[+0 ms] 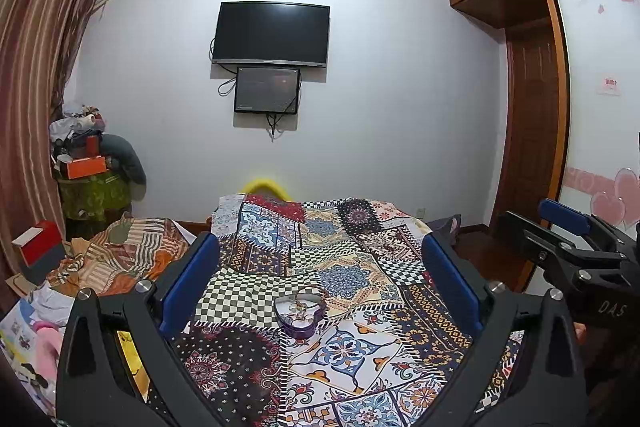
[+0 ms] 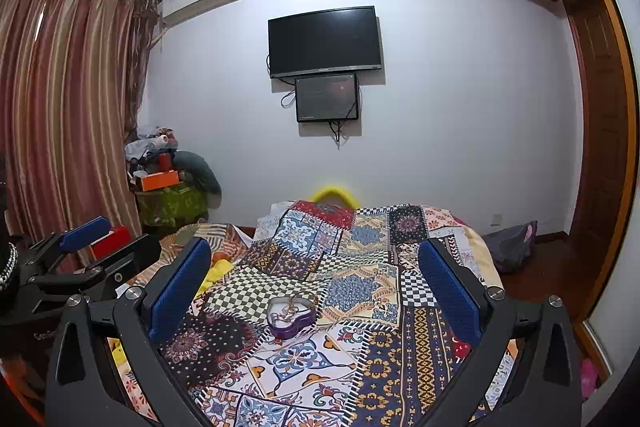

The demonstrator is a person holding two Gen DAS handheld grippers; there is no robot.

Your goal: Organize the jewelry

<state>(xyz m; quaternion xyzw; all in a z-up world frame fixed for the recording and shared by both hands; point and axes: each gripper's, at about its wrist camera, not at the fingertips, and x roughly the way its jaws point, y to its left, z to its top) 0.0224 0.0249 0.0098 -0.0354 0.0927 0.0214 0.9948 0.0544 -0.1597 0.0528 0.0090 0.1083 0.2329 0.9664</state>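
Observation:
A small heart-shaped purple tin [image 1: 299, 313] lies open on the patchwork cloth [image 1: 360, 355] over the bed, with a tangle of gold-coloured jewelry [image 1: 298, 306] inside. It also shows in the right wrist view [image 2: 290, 315], with the jewelry [image 2: 286, 311] in it. My left gripper [image 1: 320, 279] is open and empty, held above and short of the tin. My right gripper [image 2: 314, 281] is open and empty too, at about the same distance. Each gripper shows at the edge of the other's view: the right gripper [image 1: 576, 239] and the left gripper [image 2: 80, 251].
A striped blanket [image 1: 120, 255] and clutter lie left of the bed. A red box [image 1: 38, 247] and a piled stand [image 1: 92, 167] sit by the curtain. A TV [image 1: 272, 33] hangs on the far wall. A wardrobe and door [image 1: 532, 131] are on the right.

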